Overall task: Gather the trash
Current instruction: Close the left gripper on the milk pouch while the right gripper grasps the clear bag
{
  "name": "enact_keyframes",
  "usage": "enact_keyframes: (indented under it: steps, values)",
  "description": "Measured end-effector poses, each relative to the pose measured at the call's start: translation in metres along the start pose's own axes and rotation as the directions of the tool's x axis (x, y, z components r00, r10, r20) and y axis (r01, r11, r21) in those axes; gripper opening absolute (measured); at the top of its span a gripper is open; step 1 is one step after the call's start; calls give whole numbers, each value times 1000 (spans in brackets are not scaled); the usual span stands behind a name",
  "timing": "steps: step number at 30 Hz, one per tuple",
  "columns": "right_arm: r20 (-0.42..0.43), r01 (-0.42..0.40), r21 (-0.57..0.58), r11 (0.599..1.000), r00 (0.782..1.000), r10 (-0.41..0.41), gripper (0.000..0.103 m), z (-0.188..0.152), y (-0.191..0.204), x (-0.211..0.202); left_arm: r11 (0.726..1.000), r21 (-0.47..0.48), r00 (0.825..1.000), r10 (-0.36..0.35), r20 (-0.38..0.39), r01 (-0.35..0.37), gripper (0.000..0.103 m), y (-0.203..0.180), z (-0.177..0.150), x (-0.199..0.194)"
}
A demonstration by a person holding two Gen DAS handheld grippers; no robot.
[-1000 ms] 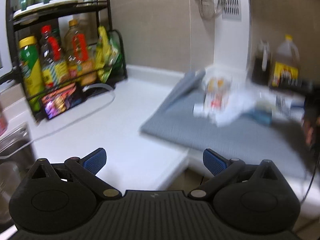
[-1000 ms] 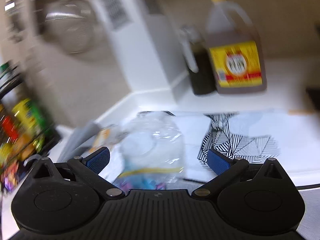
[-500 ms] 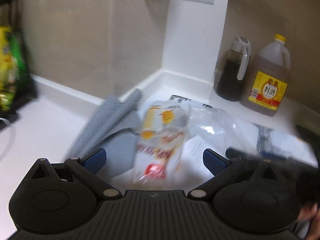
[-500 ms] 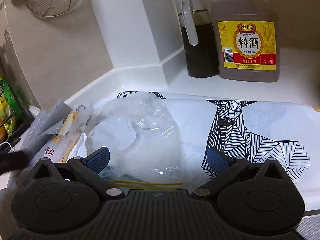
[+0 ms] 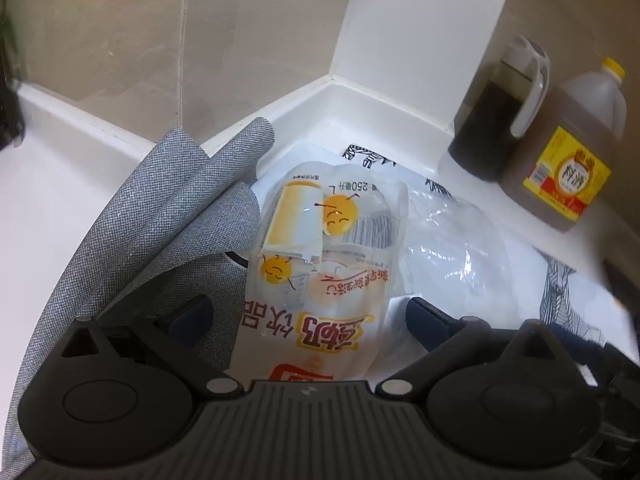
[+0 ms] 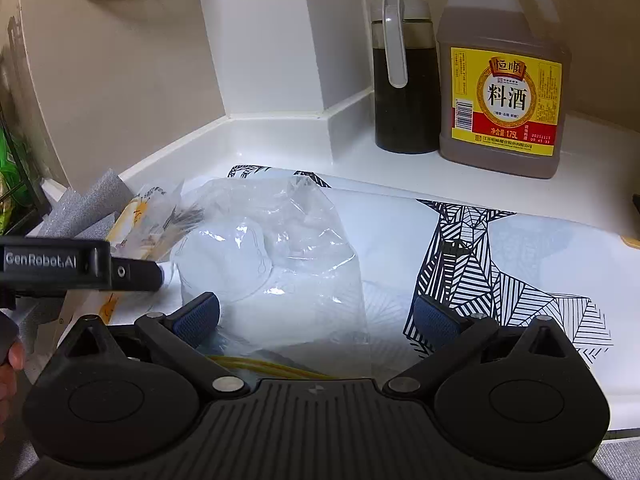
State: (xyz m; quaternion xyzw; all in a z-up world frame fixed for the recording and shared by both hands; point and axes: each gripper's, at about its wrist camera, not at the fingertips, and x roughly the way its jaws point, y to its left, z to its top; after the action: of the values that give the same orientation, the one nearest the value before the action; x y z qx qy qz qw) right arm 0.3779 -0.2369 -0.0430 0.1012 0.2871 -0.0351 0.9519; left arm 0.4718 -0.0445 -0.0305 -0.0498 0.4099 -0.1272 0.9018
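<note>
We are holding both grippers' fingers apart: left gripper straddling the limp, slippery printed pouch, right gripper over crinkly clear bag; pinching bunched edges looks safest.

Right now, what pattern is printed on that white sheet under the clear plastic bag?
A black geometric line drawing on the white sheet, looking like a deer; clearest in the right wrist view.

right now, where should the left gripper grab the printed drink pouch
Grip the printed drink pouch across its near, flat end, coming straight ahead and down. It lies lengthwise between the open fingers of the left gripper, limp and flat, with the grey cloth to its left and the clear bag to its right.
</note>
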Motion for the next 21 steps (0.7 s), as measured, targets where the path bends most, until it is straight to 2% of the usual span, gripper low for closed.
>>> enact_keyframes:
  steps: [5, 7, 8, 9, 10, 11, 12, 14, 18, 21]
  values:
    - [0, 8, -1, 1000, 1000, -8, 103, 0, 1, 1, 1000, -3, 1000, -10, 0, 10, 103, 0, 4, -2]
    - [14, -43, 27, 999, 999, 42, 102, -2, -4, -1, 999, -22, 999, -25, 20, 25, 96, 0, 5, -10]
    - [31, -74, 53, 996, 997, 72, 89, -2, -8, -4, 999, -33, 999, -36, 35, 37, 82, 1, 5, -16]
    - [47, -101, 78, 992, 994, 98, 76, -3, -11, -6, 998, -42, 998, -44, 42, 46, 74, 1, 5, -20]
    - [50, -117, 98, 988, 992, 113, 58, -4, -14, -6, 997, -50, 998, -52, 45, 55, 73, 1, 6, -22]
    - [51, -113, 111, 987, 993, 108, 49, -4, -15, -5, 997, -58, 997, -56, 54, 59, 71, 1, 5, -25]
    - [58, -121, 126, 985, 992, 115, 30, -4, -17, -5, 996, -61, 996, -57, 63, 60, 68, 1, 4, -29]
    - [72, -158, 173, 972, 986, 147, 8, -5, -25, -6, 996, -62, 995, -58, 78, 63, 66, 0, 2, -36]
    - [161, -142, 192, 971, 981, 111, 3, -4, -31, -19, 996, -55, 990, -63, 124, 70, 66, -4, -2, -57]
    - [267, -104, 192, 976, 962, 50, 3, -2, -32, -34, 996, -41, 984, -68, 167, 75, 66, -7, -4, -78]
